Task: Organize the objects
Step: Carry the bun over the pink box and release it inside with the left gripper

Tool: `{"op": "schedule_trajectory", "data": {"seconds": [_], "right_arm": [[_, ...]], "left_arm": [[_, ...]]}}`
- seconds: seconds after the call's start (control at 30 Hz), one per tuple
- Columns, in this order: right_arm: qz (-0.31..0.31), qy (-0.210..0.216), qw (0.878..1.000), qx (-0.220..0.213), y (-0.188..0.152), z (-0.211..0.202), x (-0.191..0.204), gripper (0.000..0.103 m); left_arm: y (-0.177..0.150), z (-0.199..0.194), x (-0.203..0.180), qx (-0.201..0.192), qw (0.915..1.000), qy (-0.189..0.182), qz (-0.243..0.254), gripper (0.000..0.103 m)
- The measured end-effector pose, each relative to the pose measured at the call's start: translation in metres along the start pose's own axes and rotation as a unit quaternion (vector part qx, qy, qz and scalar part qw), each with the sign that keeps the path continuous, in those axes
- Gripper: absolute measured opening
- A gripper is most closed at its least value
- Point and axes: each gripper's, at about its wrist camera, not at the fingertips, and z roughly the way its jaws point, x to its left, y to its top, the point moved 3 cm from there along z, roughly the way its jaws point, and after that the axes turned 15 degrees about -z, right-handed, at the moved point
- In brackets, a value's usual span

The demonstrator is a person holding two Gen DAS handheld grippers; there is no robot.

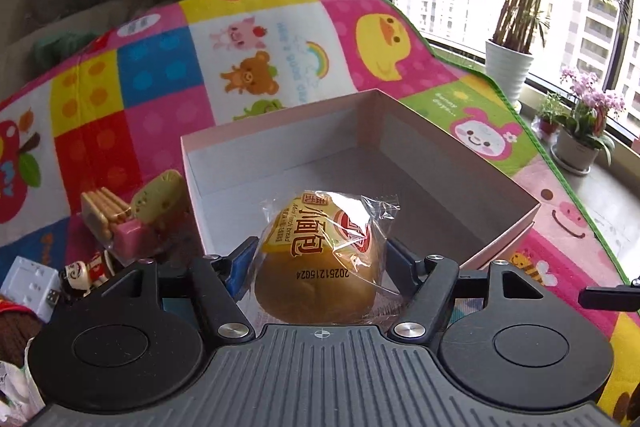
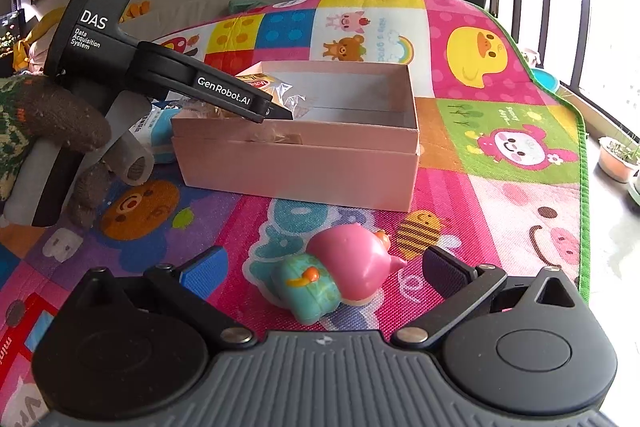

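A wrapped round bread bun (image 1: 320,267) sits at the near left corner of the open pink box (image 1: 460,167), between the fingers of my left gripper (image 1: 322,261). The blue pads stand just off its sides, so the gripper is open. From the right wrist view the left gripper (image 2: 276,113) reaches over the left wall of the pink box (image 2: 300,167), and the bun's wrapper (image 2: 260,83) shows behind it. My right gripper (image 2: 324,271) is open low over the mat. A pink and teal toy figure (image 2: 344,279) lies on the mat between its fingers, untouched.
Left of the box lie a biscuit pack (image 1: 120,219), a small figurine (image 1: 84,275) and a white adapter (image 1: 28,283). A knitted sleeve (image 2: 60,123) holds the left gripper. The colourful mat's green edge (image 2: 582,187) runs on the right, with potted plants (image 1: 580,131) beyond.
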Motion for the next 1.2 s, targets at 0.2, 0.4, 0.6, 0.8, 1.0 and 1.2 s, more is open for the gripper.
{"op": "schedule_trajectory", "data": {"seconds": [0.2, 0.4, 0.6, 0.8, 1.0, 1.2], "right_arm": [[0.003, 0.0, 1.0, -0.004, -0.001, -0.002, 0.001, 0.103], [0.005, 0.002, 1.0, -0.005, -0.001, -0.002, 0.0, 0.103], [0.004, 0.004, 1.0, 0.001, -0.001, -0.001, 0.0, 0.103], [0.007, 0.002, 1.0, 0.0, -0.001, 0.0, -0.001, 0.103], [0.007, 0.003, 1.0, 0.003, -0.001, 0.001, -0.001, 0.103], [0.008, 0.004, 1.0, 0.006, 0.0, 0.002, -0.002, 0.103]], "left_arm": [[0.01, -0.019, -0.012, -0.061, 0.9973, -0.024, 0.034, 0.066], [0.013, -0.045, -0.01, -0.148, 0.9885, -0.003, 0.03, 0.065], [0.003, -0.042, -0.024, -0.149, 0.9833, 0.008, 0.103, 0.065], [-0.001, -0.043, -0.011, -0.124, 0.9889, -0.007, 0.081, 0.065], [0.013, -0.029, 0.023, -0.074, 0.9935, -0.057, -0.066, 0.063], [0.028, 0.003, 0.032, 0.029, 0.9791, -0.103, -0.173, 0.062]]}}
